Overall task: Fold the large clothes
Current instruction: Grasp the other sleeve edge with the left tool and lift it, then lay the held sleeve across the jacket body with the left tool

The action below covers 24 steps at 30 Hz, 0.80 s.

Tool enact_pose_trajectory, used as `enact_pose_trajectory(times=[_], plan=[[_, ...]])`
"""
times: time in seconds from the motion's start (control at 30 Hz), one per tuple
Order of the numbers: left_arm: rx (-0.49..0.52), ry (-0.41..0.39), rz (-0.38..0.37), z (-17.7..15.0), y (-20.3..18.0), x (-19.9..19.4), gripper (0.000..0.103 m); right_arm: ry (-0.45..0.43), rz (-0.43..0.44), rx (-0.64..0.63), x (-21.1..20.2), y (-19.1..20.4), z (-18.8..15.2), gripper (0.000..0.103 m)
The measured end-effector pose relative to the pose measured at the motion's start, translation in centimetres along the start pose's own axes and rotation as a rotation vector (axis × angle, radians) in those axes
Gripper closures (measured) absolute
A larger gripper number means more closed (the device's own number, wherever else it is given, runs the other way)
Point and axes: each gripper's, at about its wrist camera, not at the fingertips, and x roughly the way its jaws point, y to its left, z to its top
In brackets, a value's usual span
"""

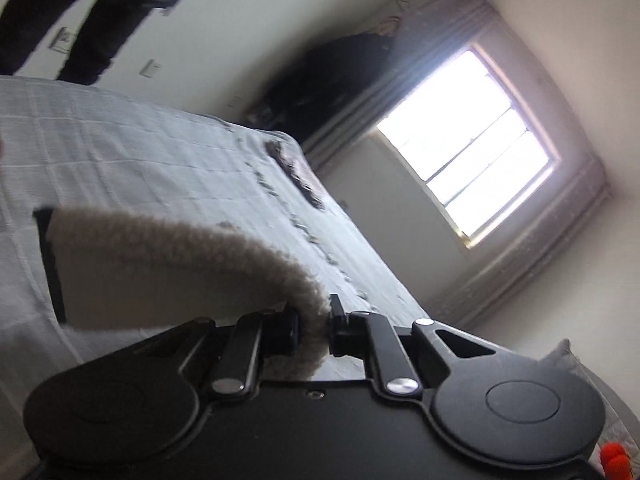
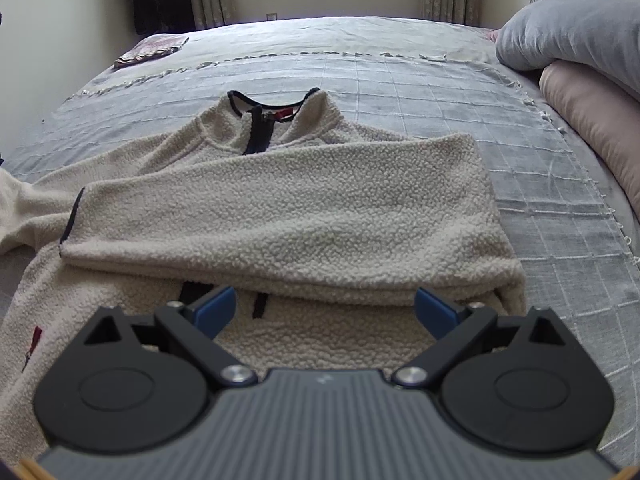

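While left gripper (image 1: pixel 314 330) pinches fleece sleeve (image 1: pixel 168 268), body beneath right gripper (image 2: pixel 325 308)

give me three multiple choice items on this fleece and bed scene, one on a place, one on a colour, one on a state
1. Where does the fleece jacket lie?
A. on the bed
B. on the floor
C. on a chair

2. What colour is the trim round the jacket's collar?
A. red
B. dark navy
C. yellow

3. How does the right gripper stand?
A. shut on a sleeve
B. shut on nothing
C. open above the jacket

Answers:
1 A: it is spread on the grey checked bedcover.
2 B: a dark band edges the neck.
3 C: its blue pads stand wide apart with nothing between them; only the left gripper pinches fleece.
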Motion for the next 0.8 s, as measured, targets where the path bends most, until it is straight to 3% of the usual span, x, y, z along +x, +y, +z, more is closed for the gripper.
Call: enact_pose_trajectory(times=[0.23,0.5,0.6,0.8], plan=[[0.108,0.162,-0.212,-7.1,-11.9,3.7,0.09,-0.017,0.011,0.032,0.1,-1.1,0.7,0.005],[0.213,0.404,-0.368,-18.7,-22.2,7.7,0.09,-0.044,0.019,0.079,0.2,-3.3,1.1,0.005],[0.245,0.528,-0.373,-23.6,-24.1,9.5,0.089,-0.048,0.02,0.111,0.4,-4.4,1.0,0.005],[0.413,0.741,-0.267,-32.4,-23.1,10.5,0.08,-0.049,0.022,0.158,0.5,-6.1,0.5,0.005]])
